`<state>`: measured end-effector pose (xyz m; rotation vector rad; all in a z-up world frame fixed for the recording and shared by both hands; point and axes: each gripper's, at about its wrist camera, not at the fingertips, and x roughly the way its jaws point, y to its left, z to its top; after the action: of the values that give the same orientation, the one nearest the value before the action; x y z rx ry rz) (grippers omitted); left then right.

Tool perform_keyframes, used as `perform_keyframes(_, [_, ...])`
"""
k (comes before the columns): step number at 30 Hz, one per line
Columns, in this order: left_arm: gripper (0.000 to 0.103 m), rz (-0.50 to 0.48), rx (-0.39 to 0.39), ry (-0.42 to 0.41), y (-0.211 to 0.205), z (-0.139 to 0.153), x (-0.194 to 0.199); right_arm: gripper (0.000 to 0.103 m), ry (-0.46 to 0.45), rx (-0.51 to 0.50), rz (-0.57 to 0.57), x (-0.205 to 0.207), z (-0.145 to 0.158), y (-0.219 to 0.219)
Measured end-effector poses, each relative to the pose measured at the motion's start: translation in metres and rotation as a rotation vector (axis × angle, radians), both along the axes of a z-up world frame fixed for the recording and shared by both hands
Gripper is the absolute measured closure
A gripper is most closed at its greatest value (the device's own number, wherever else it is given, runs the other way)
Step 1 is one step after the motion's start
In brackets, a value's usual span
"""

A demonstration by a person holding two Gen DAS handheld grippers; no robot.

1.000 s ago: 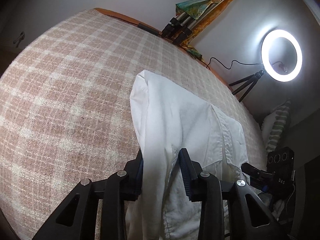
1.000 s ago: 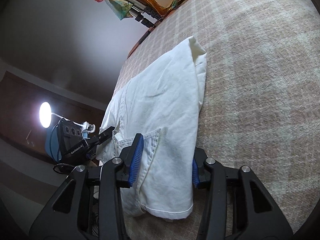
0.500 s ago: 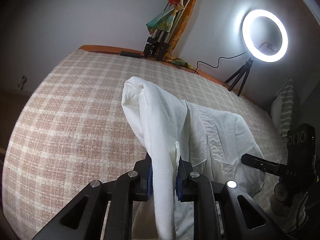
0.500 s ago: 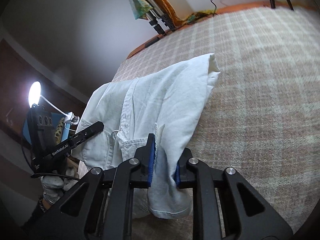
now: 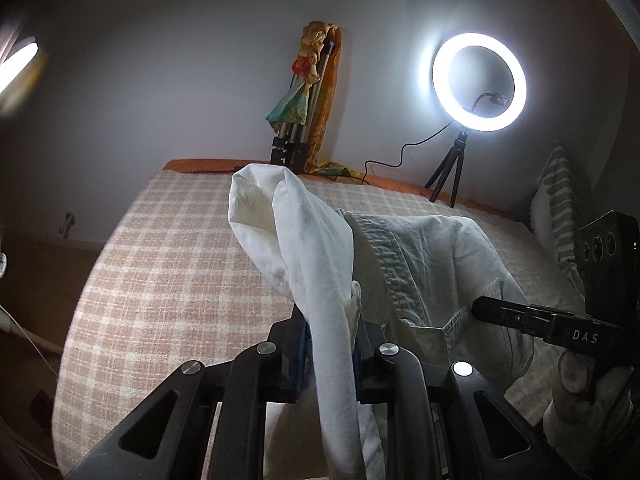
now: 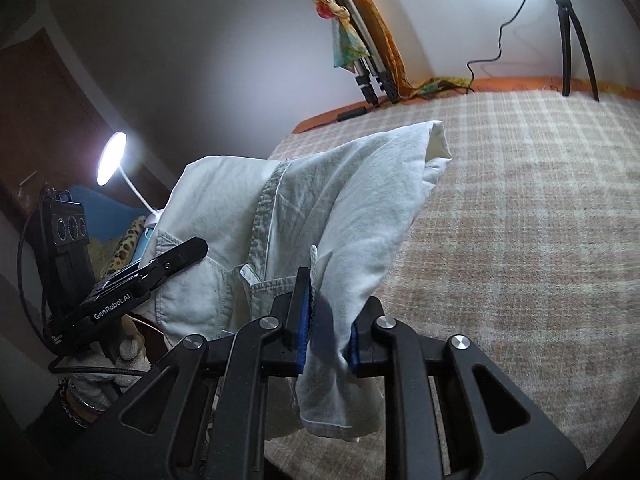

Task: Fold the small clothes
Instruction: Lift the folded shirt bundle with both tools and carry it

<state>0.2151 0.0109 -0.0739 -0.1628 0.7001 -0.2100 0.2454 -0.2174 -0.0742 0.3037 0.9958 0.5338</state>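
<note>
Two black hand-held grippers lift a small white cotton garment (image 5: 420, 264) above a bed covered in a pink-and-cream checked blanket (image 5: 168, 280).

From the left wrist view, the left gripper (image 5: 330, 344) has its jaws nearly closed, pinching a bunched fold of the white cloth between blue pads; the cloth rises from the jaws to a rounded, puffed end and also hangs down past them. To the right of that fold the garment shows a stitched seam band and a pocket edge. The other black gripper, marked "DAS", reaches in from the right of the garment, held by a gloved hand (image 5: 580, 396).

From the right wrist view, the right gripper (image 6: 326, 334) is likewise almost closed on a fold of the same garment (image 6: 360, 208) — a hemmed edge dangles below its blue pads (image 6: 305, 320). The garment is raised off the blanket (image 6: 520, 240), and whether any part touches it cannot be told. The left gripper, labelled "GenRobot.AI", appears at the garment's left side.

Beyond the garment, at the bed's far edge, folded metal tripods draped in orange and patterned fabric (image 5: 308, 100) lean against a pale wall. Right of them stands a glowing white ring light on a small black tripod (image 5: 479, 82). A striped green-and-white pillow (image 5: 558, 208) sits right of the garment.
</note>
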Motion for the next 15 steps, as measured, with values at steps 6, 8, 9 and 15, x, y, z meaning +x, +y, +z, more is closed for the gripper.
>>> perform_keyframes(6, [0.088,-0.015,0.028,-0.061,-0.01,0.019,-0.028,0.087,-0.053,-0.011,0.007,-0.022,0.019,0.001])
perform_keyframes(8, [0.088,-0.021,0.036,-0.073,-0.014,0.023,-0.037,0.087,-0.059,-0.005,0.003,-0.029,0.023,0.0])
perform_keyframes(9, [0.088,-0.023,0.04,-0.08,-0.016,0.024,-0.042,0.087,-0.064,-0.005,0.004,-0.032,0.024,0.0])
perform_keyframes(15, [0.088,-0.043,0.068,-0.108,-0.027,0.024,-0.072,0.087,-0.096,-0.018,0.016,-0.058,0.036,-0.003])
